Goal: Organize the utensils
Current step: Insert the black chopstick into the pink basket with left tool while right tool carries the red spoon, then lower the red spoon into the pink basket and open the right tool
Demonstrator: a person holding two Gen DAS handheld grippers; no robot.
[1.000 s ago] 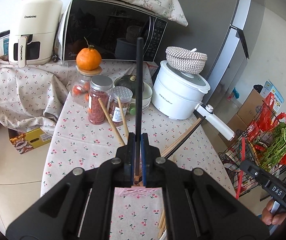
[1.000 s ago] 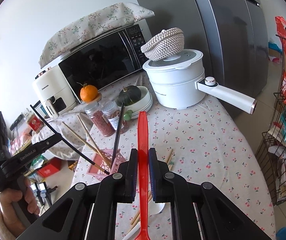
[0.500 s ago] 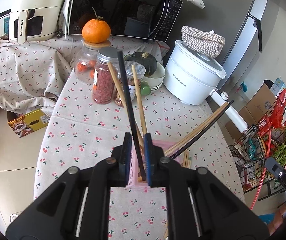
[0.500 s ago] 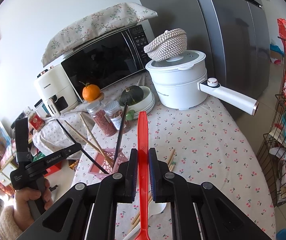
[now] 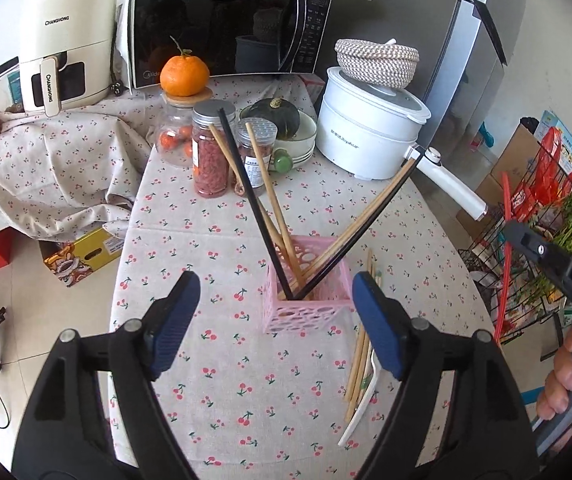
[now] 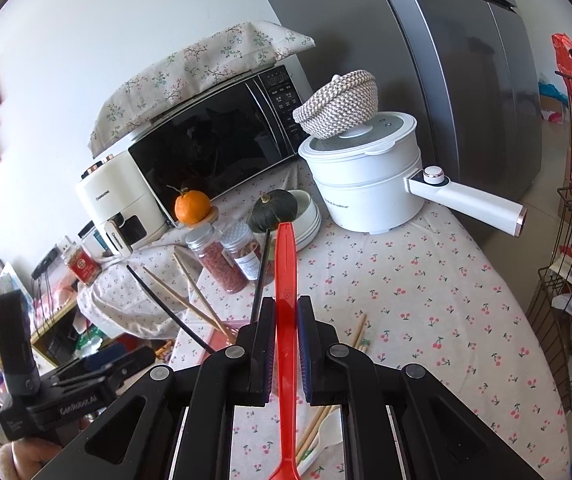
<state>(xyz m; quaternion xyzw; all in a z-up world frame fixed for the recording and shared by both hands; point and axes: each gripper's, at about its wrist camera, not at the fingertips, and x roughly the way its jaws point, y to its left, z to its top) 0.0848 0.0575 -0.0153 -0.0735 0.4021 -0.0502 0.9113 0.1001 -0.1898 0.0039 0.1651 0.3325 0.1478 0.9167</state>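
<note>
Chopsticks (image 5: 286, 240) in pink holder (image 5: 306, 312), left tongs (image 5: 274, 312) just released, right tongs (image 6: 286, 344) grasping red utensil (image 6: 286, 320), CHANGHONG fryer (image 5: 66, 48)

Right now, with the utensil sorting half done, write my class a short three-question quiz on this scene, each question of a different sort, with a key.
1. True or false: the left gripper is clamped on a chopstick.
2. What does the right gripper hold? A red utensil; B white spoon; C nothing.
3. Fill in: the black chopsticks stand in the pink ____.

Key: 1 false, its jaws have just been opening and nothing is between them; 2 A; 3 holder.
</note>
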